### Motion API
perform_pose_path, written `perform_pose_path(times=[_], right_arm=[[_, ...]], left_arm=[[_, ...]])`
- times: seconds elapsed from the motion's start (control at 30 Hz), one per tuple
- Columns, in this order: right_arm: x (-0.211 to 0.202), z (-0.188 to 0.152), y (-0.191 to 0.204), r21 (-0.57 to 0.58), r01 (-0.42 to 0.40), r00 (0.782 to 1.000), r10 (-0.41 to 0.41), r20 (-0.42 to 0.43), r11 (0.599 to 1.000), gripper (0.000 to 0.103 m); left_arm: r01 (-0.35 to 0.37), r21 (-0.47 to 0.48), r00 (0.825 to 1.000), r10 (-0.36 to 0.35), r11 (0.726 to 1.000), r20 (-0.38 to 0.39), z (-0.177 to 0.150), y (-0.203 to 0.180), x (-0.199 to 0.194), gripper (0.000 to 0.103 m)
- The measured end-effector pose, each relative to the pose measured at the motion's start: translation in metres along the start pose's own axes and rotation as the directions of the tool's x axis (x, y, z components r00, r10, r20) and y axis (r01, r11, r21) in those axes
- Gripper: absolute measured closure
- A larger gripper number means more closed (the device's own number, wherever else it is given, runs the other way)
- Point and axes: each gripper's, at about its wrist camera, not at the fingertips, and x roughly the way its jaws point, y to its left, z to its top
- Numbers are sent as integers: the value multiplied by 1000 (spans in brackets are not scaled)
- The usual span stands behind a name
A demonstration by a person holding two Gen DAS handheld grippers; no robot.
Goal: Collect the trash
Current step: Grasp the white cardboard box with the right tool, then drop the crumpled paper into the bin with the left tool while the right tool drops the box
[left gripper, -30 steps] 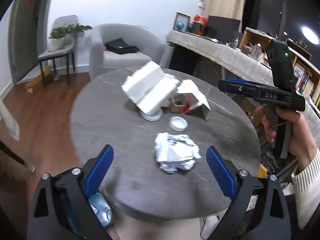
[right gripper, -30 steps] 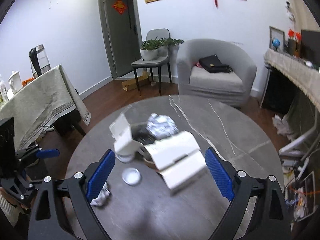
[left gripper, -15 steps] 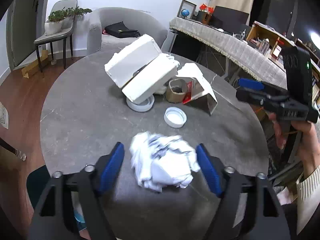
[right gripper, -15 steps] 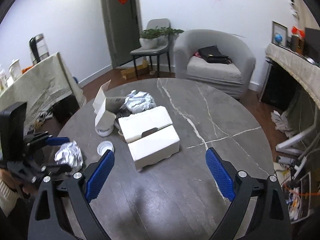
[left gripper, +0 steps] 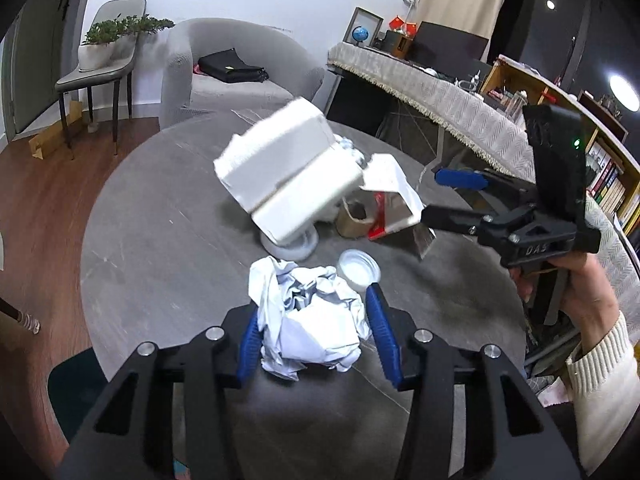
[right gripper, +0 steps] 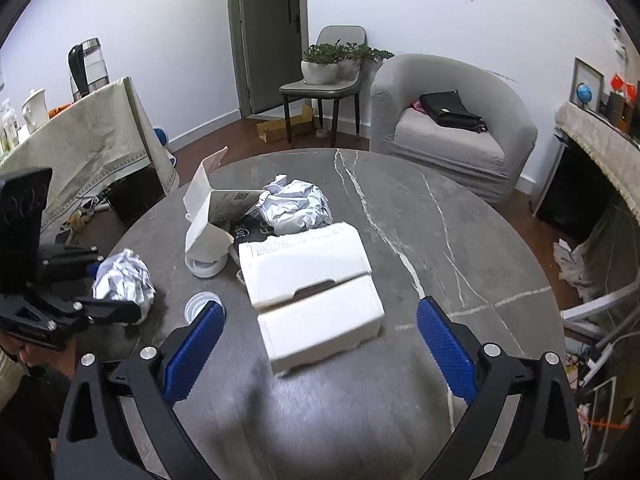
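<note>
My left gripper (left gripper: 312, 304) is shut on a crumpled silvery-white paper ball (left gripper: 310, 330) at the near edge of the round grey table (left gripper: 168, 232); the ball also shows in the right wrist view (right gripper: 124, 280). My right gripper (right gripper: 320, 332) is open, its blue pads either side of an open white carton (right gripper: 316, 292), just short of it. Beyond lie a second crumpled foil ball (right gripper: 296, 208), a torn white box (right gripper: 208, 216), a white cap (right gripper: 196, 306) and a white ring lid (right gripper: 206, 268).
A brown tape roll (left gripper: 352, 220) sits behind the carton in the left wrist view. A grey armchair (right gripper: 452, 132) with a black bag, a chair with potted plants (right gripper: 328, 80), a cloth-covered side table (right gripper: 76, 140) and a long counter (left gripper: 440, 96) surround the table.
My left gripper closed its pads onto the crumpled paper ball. My right gripper moved forward and down toward the white carton, staying open.
</note>
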Motion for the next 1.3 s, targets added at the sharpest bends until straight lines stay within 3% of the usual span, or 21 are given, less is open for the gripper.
perform_pose_path(times=[0.43,0.53,0.7,1.0,1.13,1.3], right_arm=[[48,20,-3,13,-22,995,23,-101,1000,4],[49,21,-6,34,-24,993,28,-111,999,24],[44,24,-5,58,-14,994,20,-107,998,25],[10,53,10,97,60,998,-63,23,993,25],[-1,69,23,136,42,992,-57,110,990,25],[0,84,51,113,20,988,-37,149,993,25]], left_arm=[[25,-40,998,-22,999,61,17,27,-14,51],[12,-46,997,-8,999,74,16,29,-22,51],[-19,-48,995,24,999,96,14,37,-39,51],[-140,-79,978,150,987,146,11,61,-72,51],[-191,-104,967,206,976,151,7,79,-85,51],[-265,-143,951,283,954,127,-3,106,-96,51]])
